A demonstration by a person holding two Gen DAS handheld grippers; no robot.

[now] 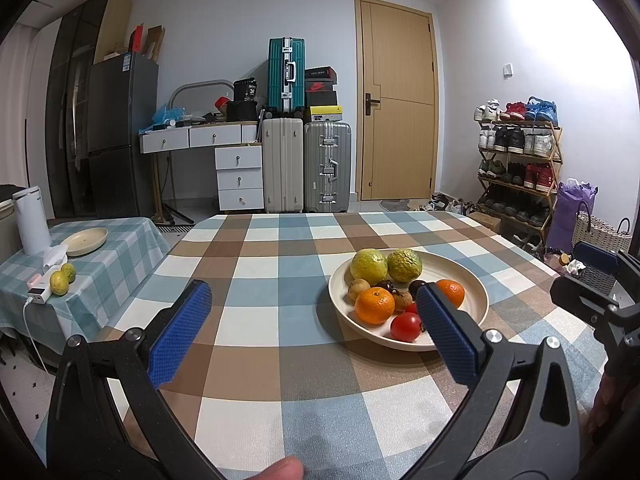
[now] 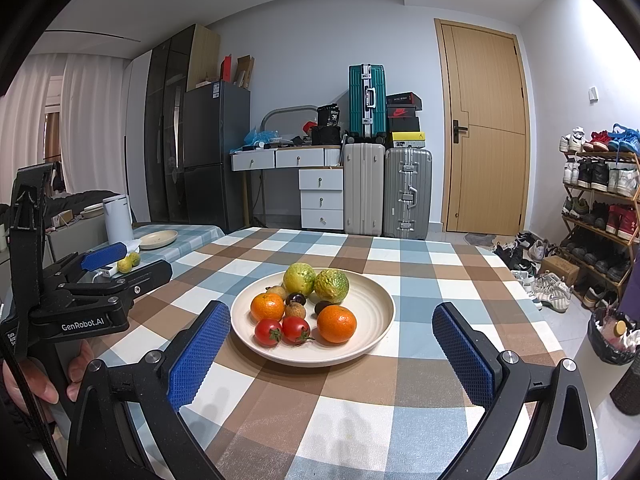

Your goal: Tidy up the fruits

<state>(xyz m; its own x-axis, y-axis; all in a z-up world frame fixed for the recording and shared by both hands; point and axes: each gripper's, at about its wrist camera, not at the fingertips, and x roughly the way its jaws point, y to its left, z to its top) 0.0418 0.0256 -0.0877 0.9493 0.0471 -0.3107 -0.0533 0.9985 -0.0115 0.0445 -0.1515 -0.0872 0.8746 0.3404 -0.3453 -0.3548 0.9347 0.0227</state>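
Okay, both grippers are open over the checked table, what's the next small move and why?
Probably ease the right gripper forward toward the near orange: both grippers are open and empty, and that fruit sits exposed at the plate's front.

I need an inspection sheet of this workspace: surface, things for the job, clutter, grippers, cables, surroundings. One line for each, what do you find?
Surface: checked tablecloth, flat.
Job's things: cream plate holding two oranges, two tomatoes, two green-yellow citrus and small brown and dark fruits.
Clutter: side table with an empty plate, two more citrus, a white kettle.
Grippers: left gripper and right gripper both open, holding nothing.
Cables: white cable hanging off the side table.
Surroundings: suitcases, door, shoe rack.
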